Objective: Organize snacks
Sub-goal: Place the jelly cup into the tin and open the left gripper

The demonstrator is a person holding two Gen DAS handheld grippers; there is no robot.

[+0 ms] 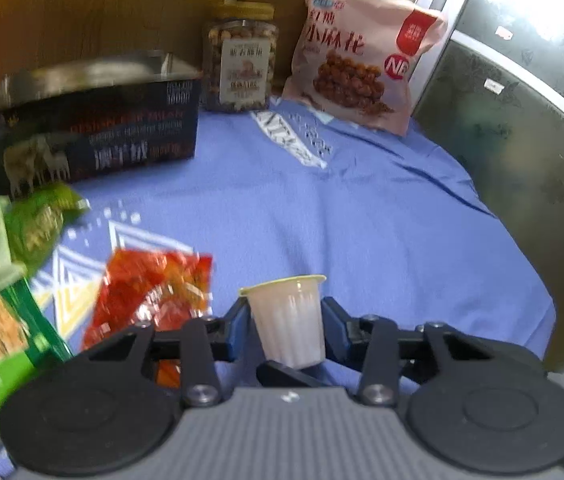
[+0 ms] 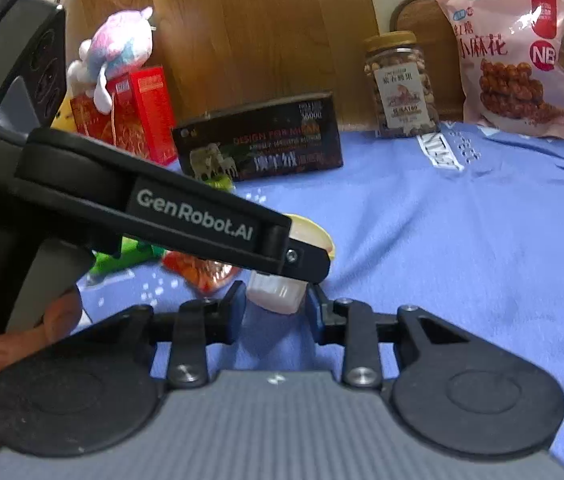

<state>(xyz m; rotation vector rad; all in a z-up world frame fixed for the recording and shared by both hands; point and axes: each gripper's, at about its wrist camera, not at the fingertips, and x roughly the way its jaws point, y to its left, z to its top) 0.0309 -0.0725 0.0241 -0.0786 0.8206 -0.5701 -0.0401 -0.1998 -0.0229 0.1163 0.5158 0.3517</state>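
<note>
A white ribbed jelly cup (image 1: 288, 320) with a pale yellow rim stands upright between the fingers of my left gripper (image 1: 286, 320), whose blue pads press on both its sides. In the right wrist view the left gripper's finger (image 2: 202, 220) reaches in from the left and crosses the cup's top. Below it the cup's base (image 2: 274, 296) sits between the pads of my right gripper (image 2: 276, 308), which stand against it on both sides. The cup is above a blue cloth (image 1: 322, 208).
At the back stand a dark box (image 1: 94, 132), a nut jar (image 1: 240, 64) and a pink snack bag (image 1: 362, 56). A red packet (image 1: 154, 292) and green packets (image 1: 2, 320) lie at the left. A red box (image 2: 138, 116) carries a plush toy (image 2: 118, 48). A hand (image 2: 22, 340) holds the left gripper.
</note>
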